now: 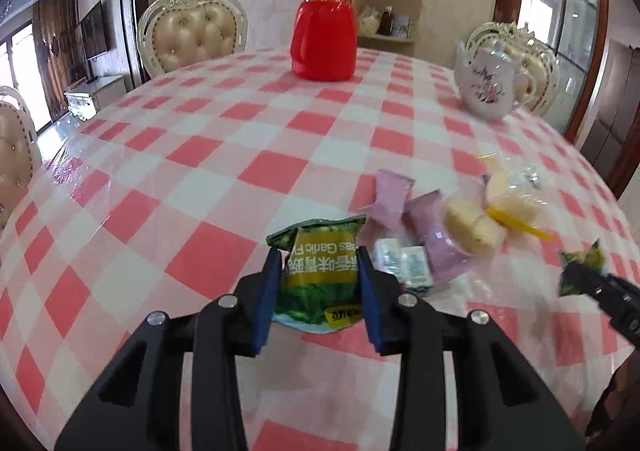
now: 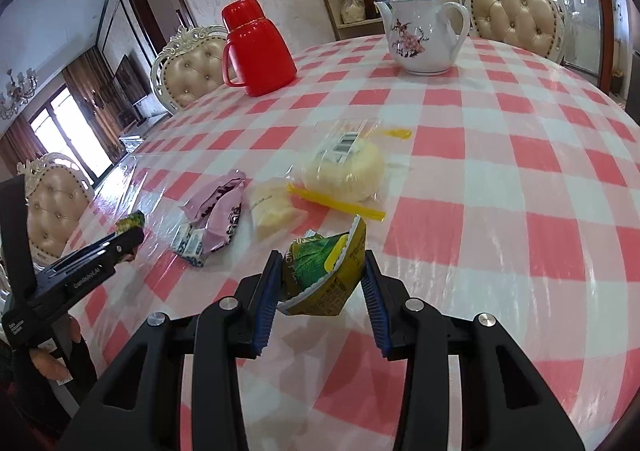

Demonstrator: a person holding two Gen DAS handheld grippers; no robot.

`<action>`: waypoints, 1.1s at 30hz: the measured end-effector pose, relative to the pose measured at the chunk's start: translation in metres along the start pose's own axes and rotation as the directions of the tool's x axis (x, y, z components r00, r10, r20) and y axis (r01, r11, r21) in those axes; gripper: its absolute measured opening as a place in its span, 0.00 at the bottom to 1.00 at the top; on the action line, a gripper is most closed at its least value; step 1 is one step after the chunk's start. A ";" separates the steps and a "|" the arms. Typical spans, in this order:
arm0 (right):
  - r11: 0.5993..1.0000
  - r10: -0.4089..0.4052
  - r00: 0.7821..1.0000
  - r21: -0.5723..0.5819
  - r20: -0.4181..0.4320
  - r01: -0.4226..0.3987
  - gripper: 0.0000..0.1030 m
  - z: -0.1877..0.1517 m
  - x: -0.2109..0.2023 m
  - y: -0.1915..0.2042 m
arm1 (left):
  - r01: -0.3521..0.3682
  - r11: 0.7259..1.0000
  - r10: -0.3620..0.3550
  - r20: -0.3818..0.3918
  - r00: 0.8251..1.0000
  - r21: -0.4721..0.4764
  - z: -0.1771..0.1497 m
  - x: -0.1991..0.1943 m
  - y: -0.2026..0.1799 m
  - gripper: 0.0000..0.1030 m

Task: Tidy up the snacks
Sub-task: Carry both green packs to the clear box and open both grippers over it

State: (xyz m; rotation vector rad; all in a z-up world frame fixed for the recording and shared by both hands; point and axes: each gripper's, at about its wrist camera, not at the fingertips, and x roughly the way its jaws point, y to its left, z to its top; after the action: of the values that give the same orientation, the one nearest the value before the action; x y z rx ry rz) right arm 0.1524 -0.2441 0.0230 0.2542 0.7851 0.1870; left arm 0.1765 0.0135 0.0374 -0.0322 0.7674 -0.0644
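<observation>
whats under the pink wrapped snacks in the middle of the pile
Small white-and-blue packets poke out from under the pink snack packs, lying on the checked tablecloth. How many packets are there, and anything deeper beneath, is covered.

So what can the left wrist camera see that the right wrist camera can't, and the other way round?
Only the left wrist view shows the printed front of the left gripper's green pea packet. Only the right wrist view shows the barcode label on the bagged yellow cake, and a person's hand behind the left gripper. Both show the red flask, the flowered teapot, the pink packets and the right gripper clamping a second green packet.
</observation>
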 end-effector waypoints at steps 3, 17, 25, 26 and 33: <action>1.000 0.009 1.000 0.008 -0.003 -0.009 0.38 -0.007 -0.003 0.003 | 0.044 0.999 -0.045 -0.014 0.999 -0.028 -0.009 -0.007 -0.003 0.36; 0.998 0.063 0.998 -0.011 -0.005 -0.063 0.38 -0.050 -0.026 0.033 | 0.102 0.994 -0.102 0.000 0.995 -0.049 -0.062 -0.052 -0.014 0.37; 0.997 0.076 0.997 0.013 0.017 -0.077 0.38 -0.070 -0.048 0.040 | 0.097 0.994 -0.095 0.042 0.995 -0.049 -0.084 -0.080 -0.018 0.37; 0.997 0.078 0.997 0.013 0.021 -0.078 0.38 -0.072 -0.051 0.041 | 0.100 0.994 -0.098 0.046 0.994 -0.050 -0.086 -0.083 -0.018 0.37; 0.995 0.095 0.995 0.017 0.028 -0.095 0.39 -0.094 -0.068 0.050 | 0.111 0.992 -0.108 0.066 0.992 -0.054 -0.101 -0.099 -0.017 0.37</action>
State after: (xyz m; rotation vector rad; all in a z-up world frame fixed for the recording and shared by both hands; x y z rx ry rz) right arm 0.0341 -0.1990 0.0194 0.3116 0.7483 0.2656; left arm 0.0343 0.0024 0.0340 -0.1308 0.7039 -0.1449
